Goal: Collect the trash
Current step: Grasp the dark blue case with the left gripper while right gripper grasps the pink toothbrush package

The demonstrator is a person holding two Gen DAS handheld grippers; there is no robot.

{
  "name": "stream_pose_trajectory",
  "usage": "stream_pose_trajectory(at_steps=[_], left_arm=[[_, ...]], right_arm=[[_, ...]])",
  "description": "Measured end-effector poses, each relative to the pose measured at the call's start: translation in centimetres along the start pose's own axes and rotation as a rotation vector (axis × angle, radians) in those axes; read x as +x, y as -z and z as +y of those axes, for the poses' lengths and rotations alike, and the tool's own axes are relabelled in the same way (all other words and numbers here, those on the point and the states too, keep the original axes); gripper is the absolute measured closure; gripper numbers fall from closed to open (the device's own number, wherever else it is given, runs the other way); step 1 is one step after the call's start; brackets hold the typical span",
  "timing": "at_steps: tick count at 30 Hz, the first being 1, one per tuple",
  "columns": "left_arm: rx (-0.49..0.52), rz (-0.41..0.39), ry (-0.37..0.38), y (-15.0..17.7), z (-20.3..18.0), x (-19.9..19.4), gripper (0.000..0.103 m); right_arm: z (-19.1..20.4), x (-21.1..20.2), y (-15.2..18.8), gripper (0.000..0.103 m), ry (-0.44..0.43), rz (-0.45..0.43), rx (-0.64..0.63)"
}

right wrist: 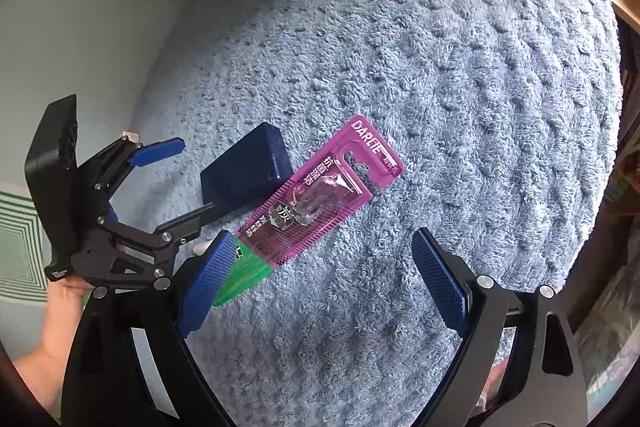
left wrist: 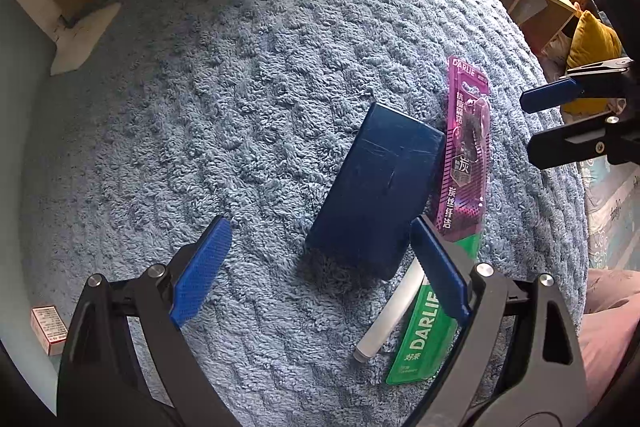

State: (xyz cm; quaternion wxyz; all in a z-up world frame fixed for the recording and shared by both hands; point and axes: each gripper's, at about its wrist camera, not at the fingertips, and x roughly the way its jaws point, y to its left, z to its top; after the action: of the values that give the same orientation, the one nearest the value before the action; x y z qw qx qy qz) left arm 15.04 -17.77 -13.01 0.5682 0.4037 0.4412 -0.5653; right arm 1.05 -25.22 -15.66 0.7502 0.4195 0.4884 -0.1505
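Hovering, jaws wide and empty, the left hand-held gripper (left wrist: 320, 267) straddles the dark blue box (left wrist: 372, 187) on the fluffy blue rug (left wrist: 200, 107); the right hand-held gripper (right wrist: 320, 279), equally wide, hangs over the Darlie toothbrush package (right wrist: 320, 195). Risk: the flat, glossy purple-green blister card, touching the box, may slip or drag pile. White tube (left wrist: 388, 315) lies beside it.

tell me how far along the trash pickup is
Nothing looks collected yet. Both the left hand-held gripper and the right hand-held gripper are open and empty. The dark blue box, purple-green Darlie toothbrush package and white tube still lie on the blue rug.
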Motion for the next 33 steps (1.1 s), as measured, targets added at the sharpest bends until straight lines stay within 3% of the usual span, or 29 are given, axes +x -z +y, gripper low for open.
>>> stream_pose_trajectory(at_steps=[11,20,22,25,28,30,33], left_arm=[[0.016,-0.020,0.114,-0.8,0.3,0.7,0.015],[0.048,-0.029,0.141,-0.6,0.1,1.3,0.016],[0.082,-0.038,0.107,-0.6,-0.6,1.4,0.016],[0.081,-0.010,0.140,-0.9,-0.5,2.3,0.029],[0.065,-0.014,0.142,-1.2,0.0,2.5,0.033],[0.058,-0.022,0.124,-1.5,0.3,2.4,0.046],[0.048,-0.027,0.116,-1.8,0.7,2.3,0.051]], right_arm=[[0.1,1.7,-1.7,0.016,0.031,0.010,0.026],[0.4,3.5,-3.9,0.021,0.066,0.027,0.062],[0.8,3.9,-4.4,0.022,0.087,0.025,0.061],[1.5,4.7,-5.5,0.026,0.113,0.030,0.054],[2.6,5.6,-6.1,0.026,0.161,0.047,0.015],[3.6,6.2,-6.1,0.025,0.206,0.050,-0.016],[4.9,7.1,-6.0,0.025,0.274,0.042,-0.048]])
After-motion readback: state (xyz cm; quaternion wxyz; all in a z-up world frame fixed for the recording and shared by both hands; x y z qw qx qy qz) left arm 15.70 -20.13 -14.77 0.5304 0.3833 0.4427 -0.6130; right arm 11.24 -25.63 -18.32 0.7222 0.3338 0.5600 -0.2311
